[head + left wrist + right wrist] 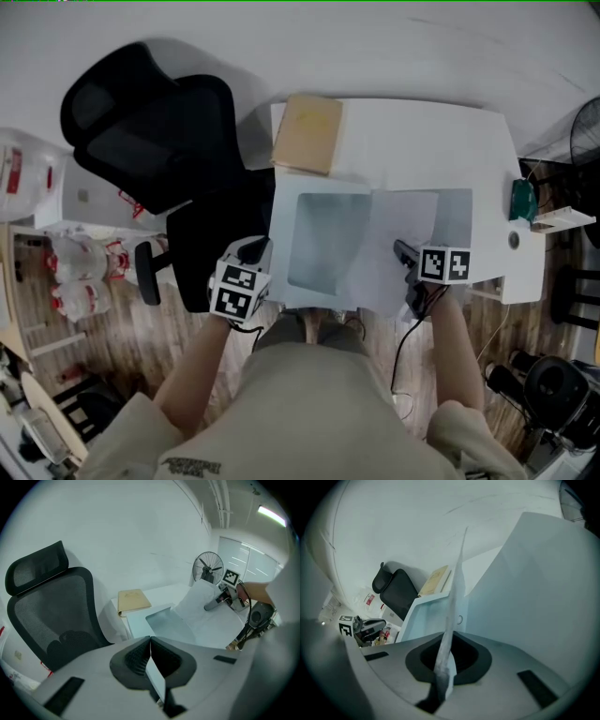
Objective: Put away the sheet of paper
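Observation:
On the white desk (412, 141) lies a pale blue clear folder (323, 239), spread open. The white sheet of paper (398, 267) rests across its right half, overhanging the desk's front edge. My right gripper (407, 255) is shut on the paper's near part. In the right gripper view the sheet (457, 588) runs edge-on up out of the closed jaws (449, 656). My left gripper (255, 255) is at the folder's front left corner, and in the left gripper view its jaws (151, 656) are shut on a thin pale flap (155, 679) of the folder (168, 623).
A tan envelope (307, 133) lies at the desk's back left. A black office chair (150, 131) stands left of the desk. A green object (522, 199) sits at the desk's right edge, and a fan (207, 566) beyond it. Bottles (84, 272) stand on the floor at the left.

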`<state>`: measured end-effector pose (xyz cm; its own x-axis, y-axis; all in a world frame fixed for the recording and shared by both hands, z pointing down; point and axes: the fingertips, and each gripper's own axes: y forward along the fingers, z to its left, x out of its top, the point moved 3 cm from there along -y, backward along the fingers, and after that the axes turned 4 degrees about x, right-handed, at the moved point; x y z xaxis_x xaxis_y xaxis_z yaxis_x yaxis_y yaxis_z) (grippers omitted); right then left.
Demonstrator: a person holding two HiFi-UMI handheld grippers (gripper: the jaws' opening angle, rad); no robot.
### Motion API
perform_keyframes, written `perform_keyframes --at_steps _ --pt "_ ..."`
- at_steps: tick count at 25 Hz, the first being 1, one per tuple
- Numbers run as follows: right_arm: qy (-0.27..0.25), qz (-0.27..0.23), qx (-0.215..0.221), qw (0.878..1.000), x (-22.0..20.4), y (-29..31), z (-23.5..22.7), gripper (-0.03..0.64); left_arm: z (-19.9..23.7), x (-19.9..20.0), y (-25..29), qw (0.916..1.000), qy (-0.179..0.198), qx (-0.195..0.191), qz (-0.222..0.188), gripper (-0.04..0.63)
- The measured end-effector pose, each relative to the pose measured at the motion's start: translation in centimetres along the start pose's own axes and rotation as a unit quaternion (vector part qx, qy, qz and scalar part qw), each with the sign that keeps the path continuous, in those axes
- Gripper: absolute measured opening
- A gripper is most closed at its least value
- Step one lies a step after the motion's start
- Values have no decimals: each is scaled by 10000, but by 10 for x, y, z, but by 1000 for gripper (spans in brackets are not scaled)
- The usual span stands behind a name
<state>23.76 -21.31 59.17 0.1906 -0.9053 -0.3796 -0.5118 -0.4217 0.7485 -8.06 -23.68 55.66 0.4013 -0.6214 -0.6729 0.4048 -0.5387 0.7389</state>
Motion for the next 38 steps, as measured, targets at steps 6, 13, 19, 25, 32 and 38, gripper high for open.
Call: perform_keyframes --at_steps 6,13,19,25,32,38 --pt "-130 378 317 9987 -4 9 -12 23 -5 -7 -3 9999 54 66 113 20" --pt "-135 460 447 9979 -3 11 -41 23 -13 -16 -3 9997 -5 127 220 20" --pt "56 465 861 9952 -9 19 -43 23 -20 -17 -2 9995 -36 182 254 20" --pt "166 496 1112 9924 -15 34 -38 23 -25 -19 -4 9993 -90 257 268 20" --pt "340 434 1358 9892 -7 56 -22 25 -19 -24 -10 9986 -206 399 267 20" --pt "420 532 1543 9857 -4 78 -1 24 -11 -27 -16 9980 -307 488 258 20"
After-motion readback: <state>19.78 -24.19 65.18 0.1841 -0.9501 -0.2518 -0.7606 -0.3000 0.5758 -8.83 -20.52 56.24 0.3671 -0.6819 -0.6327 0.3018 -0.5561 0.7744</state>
